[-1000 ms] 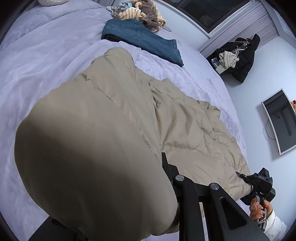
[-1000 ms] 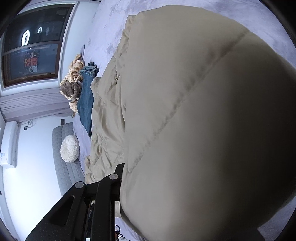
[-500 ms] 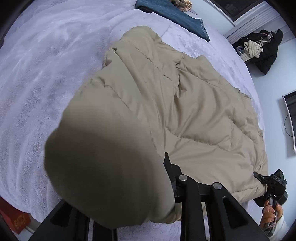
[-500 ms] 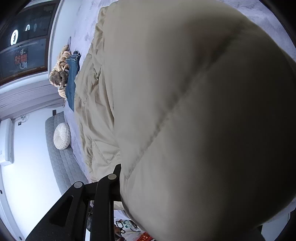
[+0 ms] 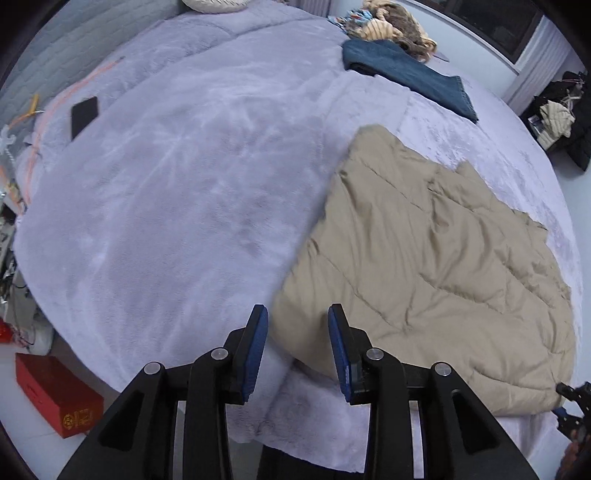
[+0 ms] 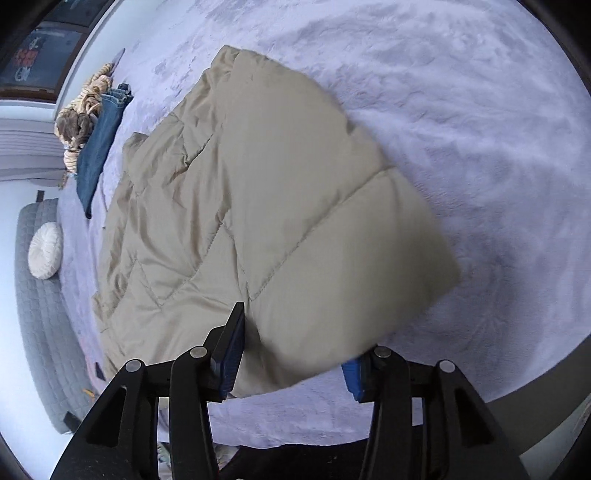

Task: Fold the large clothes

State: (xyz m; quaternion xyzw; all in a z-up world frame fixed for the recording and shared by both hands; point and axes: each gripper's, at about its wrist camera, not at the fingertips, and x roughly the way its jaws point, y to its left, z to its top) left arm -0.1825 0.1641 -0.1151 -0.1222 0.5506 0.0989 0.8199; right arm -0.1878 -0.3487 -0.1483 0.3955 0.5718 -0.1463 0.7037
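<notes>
The big tan puffy coat (image 5: 424, 266) lies flat on the soft purple blanket (image 5: 177, 192) that covers the bed. It is spread out wide near the foot edge of the bed, and I think this is so its sides are easy to reach and fold over.

The left gripper (image 5: 297, 343) is wide open and holds nothing. Its blue pads (image 5: 255, 350) have only blanket between them. The near left corner of the coat sits just past the right pad, close to it but, as far as I can tell, not touching. The gripper hangs low over the edge of the bed, so it looks ready to grab that corner for the next fold.

The right gripper (image 6: 291, 354) is wide open too. A thick corner of the coat pokes in between its two fingers (image 6: 231, 350). The corner is a bit blurry, and it covers part of the far finger. Nothing is squeezing it, so the coat is not held. I cannot tell if the cloth touches the pads.

Beyond the coat, at the far side of the bed, lie folded blue jeans (image 5: 406, 74), and a pile of stripy, furry clothes (image 5: 391, 26) sits just past them. They are well apart from the coat, so they will not get in the way of the folding
</notes>
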